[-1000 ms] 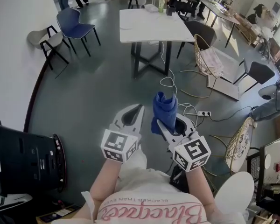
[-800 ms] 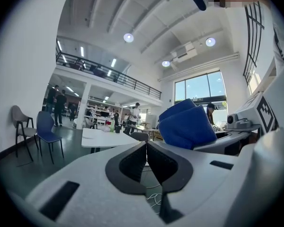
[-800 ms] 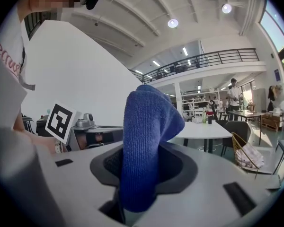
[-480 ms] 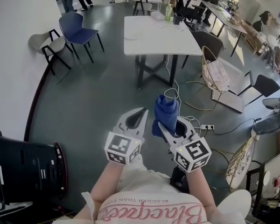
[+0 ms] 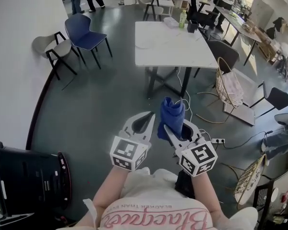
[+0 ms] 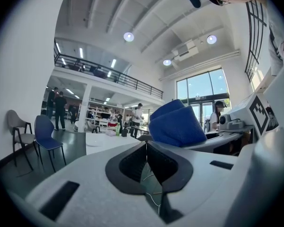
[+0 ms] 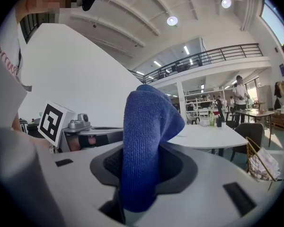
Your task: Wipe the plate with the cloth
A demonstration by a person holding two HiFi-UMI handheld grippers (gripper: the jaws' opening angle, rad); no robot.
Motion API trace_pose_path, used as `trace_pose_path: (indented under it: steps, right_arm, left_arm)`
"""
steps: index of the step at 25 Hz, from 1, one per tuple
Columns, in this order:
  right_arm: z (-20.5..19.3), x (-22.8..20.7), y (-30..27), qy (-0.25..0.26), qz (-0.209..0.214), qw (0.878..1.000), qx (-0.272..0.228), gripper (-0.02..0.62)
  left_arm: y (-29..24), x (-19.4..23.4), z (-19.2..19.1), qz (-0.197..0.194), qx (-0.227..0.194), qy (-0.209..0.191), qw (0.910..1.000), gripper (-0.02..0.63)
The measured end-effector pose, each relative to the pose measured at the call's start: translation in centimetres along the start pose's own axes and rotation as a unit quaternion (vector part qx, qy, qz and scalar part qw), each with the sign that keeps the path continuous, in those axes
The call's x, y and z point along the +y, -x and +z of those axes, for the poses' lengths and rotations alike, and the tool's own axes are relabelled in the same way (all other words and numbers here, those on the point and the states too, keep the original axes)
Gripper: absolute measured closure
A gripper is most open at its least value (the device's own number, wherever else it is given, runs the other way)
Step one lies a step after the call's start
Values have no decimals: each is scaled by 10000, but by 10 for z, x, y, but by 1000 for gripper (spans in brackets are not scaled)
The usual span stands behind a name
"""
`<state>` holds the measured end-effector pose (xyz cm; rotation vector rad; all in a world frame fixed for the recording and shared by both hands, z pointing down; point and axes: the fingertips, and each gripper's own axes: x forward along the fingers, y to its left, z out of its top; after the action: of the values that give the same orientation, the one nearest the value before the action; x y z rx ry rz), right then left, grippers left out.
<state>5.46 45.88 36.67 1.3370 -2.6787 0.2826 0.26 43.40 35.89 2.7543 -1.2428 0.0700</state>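
My right gripper is shut on a blue cloth, which stands up bunched out of its jaws and fills the middle of the right gripper view as a blue cloth. My left gripper is held beside it, shut with nothing in it; its closed tips show in the left gripper view. Both are carried at waist height over the grey floor. Ahead stands a white table with what looks like a pale plate near its left side; it is too faint to be sure.
A blue chair and a grey chair stand at the left wall. A black bin is near my left. A wicker chair, floor cables and a power strip lie right. A bottle stands on the table's far end.
The white table and the chairs have come closer and lower in the head view as both grippers travel forward together. The cloth stays in the right gripper.
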Motion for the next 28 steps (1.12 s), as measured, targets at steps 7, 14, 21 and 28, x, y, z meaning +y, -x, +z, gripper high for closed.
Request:
trace_pose_path:
  steps: [7,14,21,28]
  right_arm:
    - [-7,-15,-32,-56,-26,9998,171,454]
    - [1,-35,-63,-63,43,9998,200,454]
    - [9,-67,-91,-119,105,9997,174,454]
    - [19,-117,-118,-160,198,9995,161,454]
  left_arm:
    - [-17,39,-3,150,1,102,9998,603]
    - [-40,71,2,295,12,162,9994,603]
    - [-77,94,4,377,34,243,9990,603]
    - [-129,118,2,562,107,370,9977,603]
